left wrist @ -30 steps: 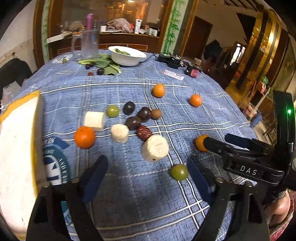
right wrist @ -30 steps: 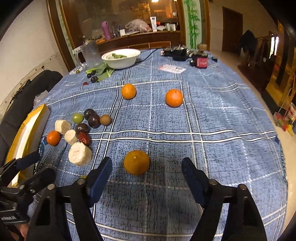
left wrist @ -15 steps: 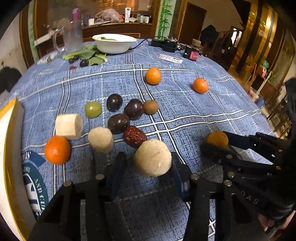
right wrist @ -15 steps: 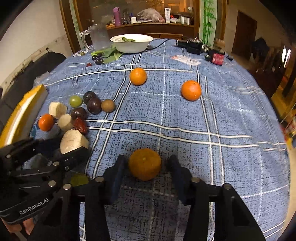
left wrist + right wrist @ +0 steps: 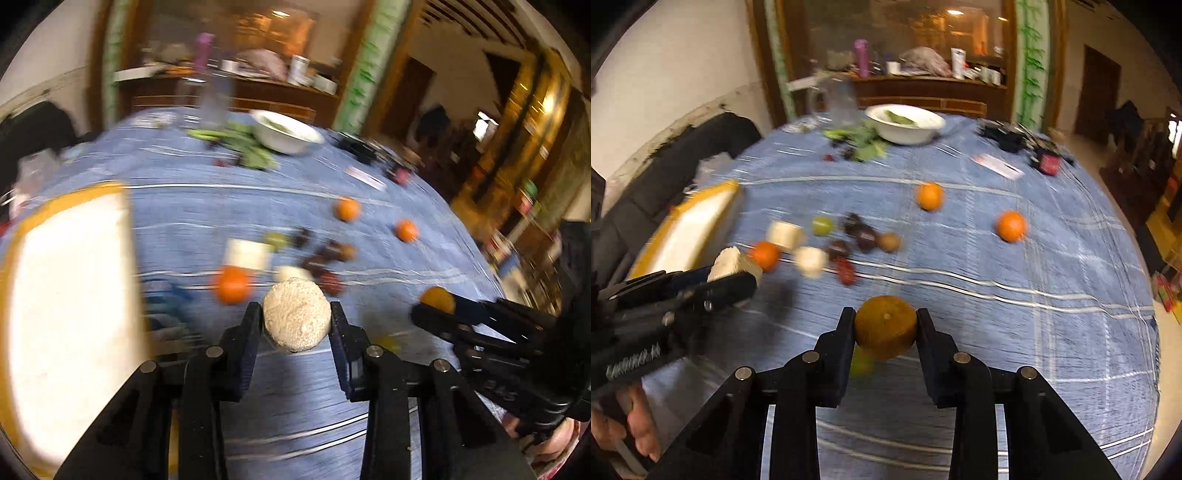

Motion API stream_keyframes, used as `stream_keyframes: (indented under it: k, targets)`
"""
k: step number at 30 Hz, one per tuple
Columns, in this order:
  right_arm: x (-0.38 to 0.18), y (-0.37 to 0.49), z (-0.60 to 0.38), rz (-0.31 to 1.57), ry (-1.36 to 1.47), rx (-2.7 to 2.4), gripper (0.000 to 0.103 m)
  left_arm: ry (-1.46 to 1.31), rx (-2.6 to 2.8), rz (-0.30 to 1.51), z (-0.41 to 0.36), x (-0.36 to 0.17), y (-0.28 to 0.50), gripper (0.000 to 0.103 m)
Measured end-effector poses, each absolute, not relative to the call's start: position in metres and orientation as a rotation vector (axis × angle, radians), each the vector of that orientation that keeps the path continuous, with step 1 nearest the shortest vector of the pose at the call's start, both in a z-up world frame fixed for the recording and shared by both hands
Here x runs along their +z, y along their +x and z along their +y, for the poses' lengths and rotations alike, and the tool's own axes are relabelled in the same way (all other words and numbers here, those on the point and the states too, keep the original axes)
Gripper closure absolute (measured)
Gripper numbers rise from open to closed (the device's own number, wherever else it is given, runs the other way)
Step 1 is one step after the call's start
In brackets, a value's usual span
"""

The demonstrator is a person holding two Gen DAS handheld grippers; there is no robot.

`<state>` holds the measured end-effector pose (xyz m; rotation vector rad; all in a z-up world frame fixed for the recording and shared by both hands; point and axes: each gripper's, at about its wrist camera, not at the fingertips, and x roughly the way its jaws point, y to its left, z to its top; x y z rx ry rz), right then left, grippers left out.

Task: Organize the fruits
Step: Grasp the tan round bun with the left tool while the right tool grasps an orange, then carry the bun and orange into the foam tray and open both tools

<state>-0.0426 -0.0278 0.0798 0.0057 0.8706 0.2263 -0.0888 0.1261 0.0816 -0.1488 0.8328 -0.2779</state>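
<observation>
A: Smeared by motion in the left wrist view: dark fruits past the pale round chunk, kinds impossible to tell.

B: Same on the right; green fruit half hidden under the dull orange and a finger.

A: White tray cut off at the left edge.

B: Lettering on the left gripper too blurred to read.

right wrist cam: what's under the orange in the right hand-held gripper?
A blurred green fruit peeks out below the dull orange that the closing right hand-held gripper pinches, then blue checked tablecloth. The orange covers most of that fruit.
</observation>
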Motion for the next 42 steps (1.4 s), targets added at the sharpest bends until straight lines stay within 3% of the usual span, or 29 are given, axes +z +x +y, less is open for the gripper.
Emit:
stream_keyframes:
  k: [9, 16, 17, 20, 22, 24, 25, 31, 35, 42]
  targets:
    - [0.109, -0.046, 0.111, 0.857, -0.022, 0.536, 0.068, -0.239, 0.097, 0.796, 0.266, 0.082, -0.109, 0.068]
    - [0.073, -0.047, 0.225, 0.927, -0.179, 0.656, 0.067, -0.320, 0.137, 0.824, 0.311, 0.068, -0.117, 0.067]
    - [0.069, -0.047, 0.232, 0.935, -0.192, 0.656, 0.067, -0.326, 0.135, 0.817, 0.314, 0.068, -0.118, 0.065]
    - [0.053, -0.043, 0.246, 0.946, -0.225, 0.629, 0.066, -0.354, 0.136, 0.782, 0.321, 0.072, -0.128, 0.045]
    - [0.048, -0.040, 0.250, 0.957, -0.226, 0.624, 0.059, -0.367, 0.135, 0.766, 0.323, 0.076, -0.131, 0.039]
    - [0.051, -0.041, 0.243, 0.945, -0.207, 0.619, 0.042, -0.384, 0.134, 0.754, 0.324, 0.079, -0.134, 0.036]
    - [0.054, -0.040, 0.239, 0.937, -0.198, 0.616, 0.040, -0.391, 0.132, 0.750, 0.324, 0.080, -0.135, 0.034]
    - [0.090, -0.047, 0.180, 0.860, -0.098, 0.553, 0.038, -0.418, 0.104, 0.721, 0.316, 0.092, -0.142, 0.032]
    - [0.109, -0.053, 0.105, 0.800, -0.035, 0.420, 0.028, -0.409, 0.056, 0.701, 0.296, 0.103, -0.144, 0.027]
    - [0.086, -0.051, -0.020, 0.864, 0.055, 0.170, 0.028, -0.318, -0.062, 0.744, 0.233, 0.102, -0.129, 0.026]
